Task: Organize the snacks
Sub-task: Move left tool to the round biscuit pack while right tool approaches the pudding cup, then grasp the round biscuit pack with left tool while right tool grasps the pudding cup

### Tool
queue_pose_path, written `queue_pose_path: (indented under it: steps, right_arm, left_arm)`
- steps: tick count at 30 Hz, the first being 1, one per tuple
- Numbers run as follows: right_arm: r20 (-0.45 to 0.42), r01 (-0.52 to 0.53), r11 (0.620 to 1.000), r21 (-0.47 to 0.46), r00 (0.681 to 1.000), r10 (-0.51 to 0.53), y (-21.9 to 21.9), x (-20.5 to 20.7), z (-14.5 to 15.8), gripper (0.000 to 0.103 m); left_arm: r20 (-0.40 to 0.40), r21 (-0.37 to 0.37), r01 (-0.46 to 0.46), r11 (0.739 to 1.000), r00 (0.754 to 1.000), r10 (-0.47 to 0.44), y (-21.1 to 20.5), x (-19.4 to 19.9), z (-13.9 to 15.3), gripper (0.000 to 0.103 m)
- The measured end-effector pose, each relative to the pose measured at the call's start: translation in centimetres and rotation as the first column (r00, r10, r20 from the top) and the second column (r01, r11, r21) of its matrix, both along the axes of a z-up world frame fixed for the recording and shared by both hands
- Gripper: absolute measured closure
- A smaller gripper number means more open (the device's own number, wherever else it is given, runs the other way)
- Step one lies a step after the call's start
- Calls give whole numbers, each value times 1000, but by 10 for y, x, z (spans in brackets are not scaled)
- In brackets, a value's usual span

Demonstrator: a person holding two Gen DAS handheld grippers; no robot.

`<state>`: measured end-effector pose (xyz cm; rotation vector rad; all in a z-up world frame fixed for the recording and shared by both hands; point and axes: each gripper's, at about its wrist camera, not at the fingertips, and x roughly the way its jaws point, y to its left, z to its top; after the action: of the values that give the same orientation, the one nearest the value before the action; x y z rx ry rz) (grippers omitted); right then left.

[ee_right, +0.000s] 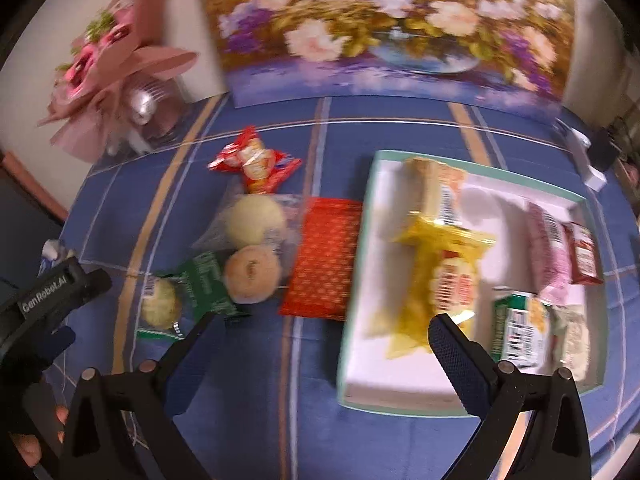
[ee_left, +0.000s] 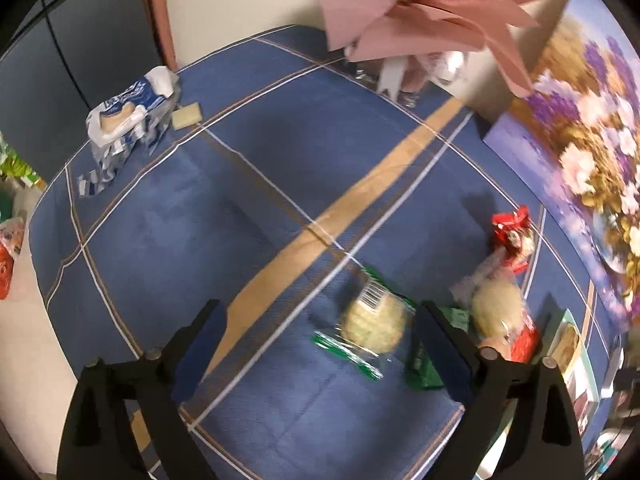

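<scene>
My left gripper (ee_left: pixel 320 330) is open above the blue checked tablecloth (ee_left: pixel 240 240). A round cookie in a clear and green wrapper (ee_left: pixel 374 324) lies between its fingers, close to the right one, and the pads do not touch it. Beside it lie a green packet (ee_left: pixel 424 364), a wrapped pale bun (ee_left: pixel 498 312) and a red packet (ee_left: pixel 514 236). My right gripper (ee_right: pixel 322 334) is open and empty, over the cloth by the left rim of a white box with a teal rim (ee_right: pixel 348 320). The box holds a yellow packet (ee_right: pixel 436 272) and several other snacks. A red patterned packet (ee_right: pixel 326 256) lies left of it.
An opened blue and white bag (ee_left: pixel 128 128) and a loose cracker (ee_left: pixel 186 116) lie at the table's far left. A pink paper bouquet (ee_right: pixel 116 64) and a flower painting (ee_right: pixel 400 28) stand at the back. The left gripper's housing (ee_right: pixel 44 292) and a hand (ee_right: pixel 24 444) show at the left.
</scene>
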<state>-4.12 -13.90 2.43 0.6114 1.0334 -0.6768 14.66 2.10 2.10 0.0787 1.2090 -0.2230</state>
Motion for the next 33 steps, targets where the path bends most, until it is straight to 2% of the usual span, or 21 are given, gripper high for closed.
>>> queue_pose_path:
  steps: [4,9,12,16,20,30,33]
  right_arm:
    - [-2,-61,998,23,998,61,12,22,-14,0]
    - [-6,-118,992,37,993,119,21,44,-32,0]
    - [-11,-123,992,30,992,123,18,49,-38,1]
    - [-1,-109,993,36,994,109,8,54,-44,11]
    - [10,-100,994,47,995,100,-2,58,-50,14]
    - [14,-121,990,67,993,120,-8,80,-65,30]
    - [14,-136,989,58,991,135,-7,90,-68,40]
  left_arm:
    - [-18,5,-18,1000,1000,18,6,8,-9,6]
    - [-98,-24,-26,999,995,23,5,14,-30,4]
    - [-151,-55,-5,998,989,-3,-4,15,-41,4]
    - [-162,-57,48,997,985,-56,-20,12,-50,4]
    - [-176,-47,90,995,980,-97,-35,9,-60,4]
    - [-204,-45,85,995,975,-92,-46,12,-80,4]
    - [-214,-43,86,995,972,-93,-48,14,-86,11]
